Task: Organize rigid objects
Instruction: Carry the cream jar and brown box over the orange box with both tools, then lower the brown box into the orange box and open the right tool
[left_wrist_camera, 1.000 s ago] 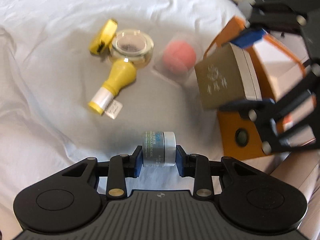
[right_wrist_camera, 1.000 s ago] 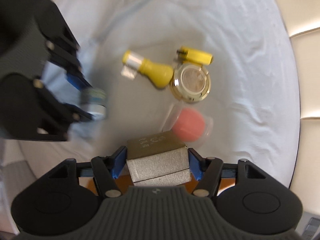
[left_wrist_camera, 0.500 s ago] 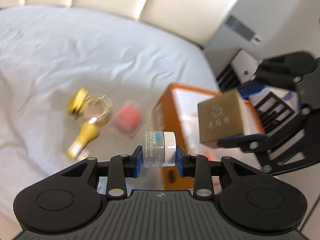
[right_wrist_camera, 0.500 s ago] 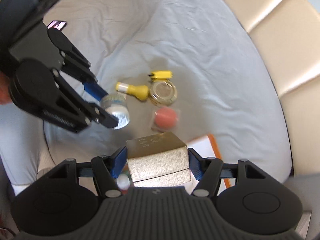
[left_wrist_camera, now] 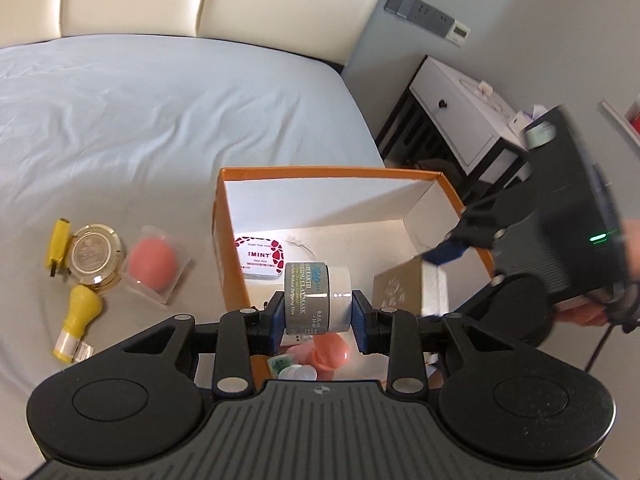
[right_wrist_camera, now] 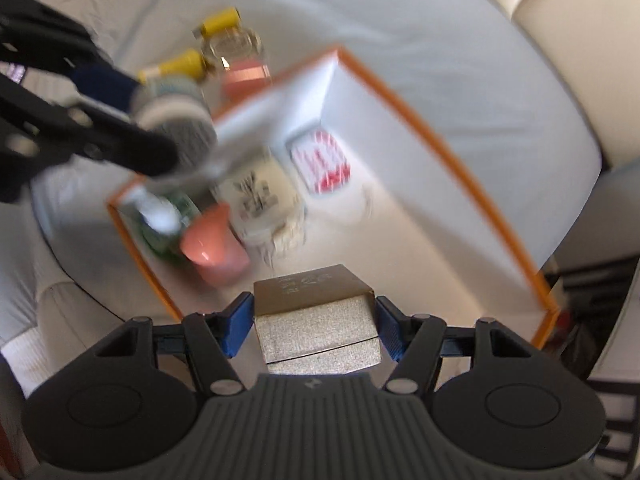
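My left gripper (left_wrist_camera: 318, 306) is shut on a small grey jar with a white lid (left_wrist_camera: 317, 298), held above the near end of the open orange box (left_wrist_camera: 320, 170). My right gripper (right_wrist_camera: 314, 322) is shut on a gold cardboard box (right_wrist_camera: 314, 312), held over the orange box's (right_wrist_camera: 444, 140) interior; it also shows in the left wrist view (left_wrist_camera: 400, 286). The left gripper with the jar (right_wrist_camera: 176, 116) shows blurred in the right wrist view.
Inside the orange box lie a red-and-white mint tin (left_wrist_camera: 260, 256), a pink object (left_wrist_camera: 330, 354), a green item and a white box. On the pale blue bed sheet lie a yellow bottle (left_wrist_camera: 78, 322), a gold round compact (left_wrist_camera: 93, 250), a yellow stick (left_wrist_camera: 58, 240) and a pink sponge in a clear case (left_wrist_camera: 154, 262). A white nightstand (left_wrist_camera: 460, 120) stands beyond.
Both grippers moved from above the bed items to over the orange box, carrying the jar and the gold box. The gold box is now lower, inside the box's right side.
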`<state>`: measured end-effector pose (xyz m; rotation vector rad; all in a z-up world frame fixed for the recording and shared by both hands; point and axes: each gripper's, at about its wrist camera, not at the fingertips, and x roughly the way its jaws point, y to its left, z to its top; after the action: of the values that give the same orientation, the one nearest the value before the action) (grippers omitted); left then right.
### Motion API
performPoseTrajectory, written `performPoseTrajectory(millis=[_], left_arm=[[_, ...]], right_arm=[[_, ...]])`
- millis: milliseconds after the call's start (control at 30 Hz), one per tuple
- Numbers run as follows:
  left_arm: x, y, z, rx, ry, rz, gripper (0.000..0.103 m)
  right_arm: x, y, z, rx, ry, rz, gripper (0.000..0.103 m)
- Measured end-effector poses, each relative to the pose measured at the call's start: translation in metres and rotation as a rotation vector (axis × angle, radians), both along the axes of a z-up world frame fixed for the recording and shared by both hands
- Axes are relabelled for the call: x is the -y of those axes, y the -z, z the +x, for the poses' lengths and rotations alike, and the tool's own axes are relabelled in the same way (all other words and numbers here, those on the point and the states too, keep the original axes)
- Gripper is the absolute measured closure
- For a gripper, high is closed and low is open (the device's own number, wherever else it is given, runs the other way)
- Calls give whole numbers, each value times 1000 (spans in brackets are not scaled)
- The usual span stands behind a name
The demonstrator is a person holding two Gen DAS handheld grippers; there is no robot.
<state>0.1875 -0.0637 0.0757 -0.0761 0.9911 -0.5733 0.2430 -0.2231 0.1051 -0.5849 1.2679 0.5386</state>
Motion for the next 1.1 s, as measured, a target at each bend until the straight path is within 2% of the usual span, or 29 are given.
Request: performPoseTrajectory(millis=[200, 300, 467, 567, 700, 833, 1000, 1100], left_arm=[[11, 10, 15, -3, 2, 44, 66], [16, 15, 25, -17, 1, 58, 66], [28, 26, 37, -34, 21, 80, 66], [34, 33, 42, -47, 29, 95, 66], [38, 39, 44, -71, 50, 111, 66], [39, 45, 46, -90, 55, 126, 66], [41, 48, 48, -100, 59, 126, 66], [44, 49, 51, -103, 58, 133, 66]], right_arm=[[11, 48, 24, -86, 131, 36, 39], [16, 59, 33, -104, 254, 94, 39], [31, 70, 34, -148, 526, 202, 39], [35, 79, 33, -182, 612, 249, 39], [30, 84, 29, -234, 619, 242, 37], [33, 87, 24, -321, 621, 278, 38], [45, 76, 23, -283, 620, 323, 39], [55, 76, 26, -275, 642, 360, 54]])
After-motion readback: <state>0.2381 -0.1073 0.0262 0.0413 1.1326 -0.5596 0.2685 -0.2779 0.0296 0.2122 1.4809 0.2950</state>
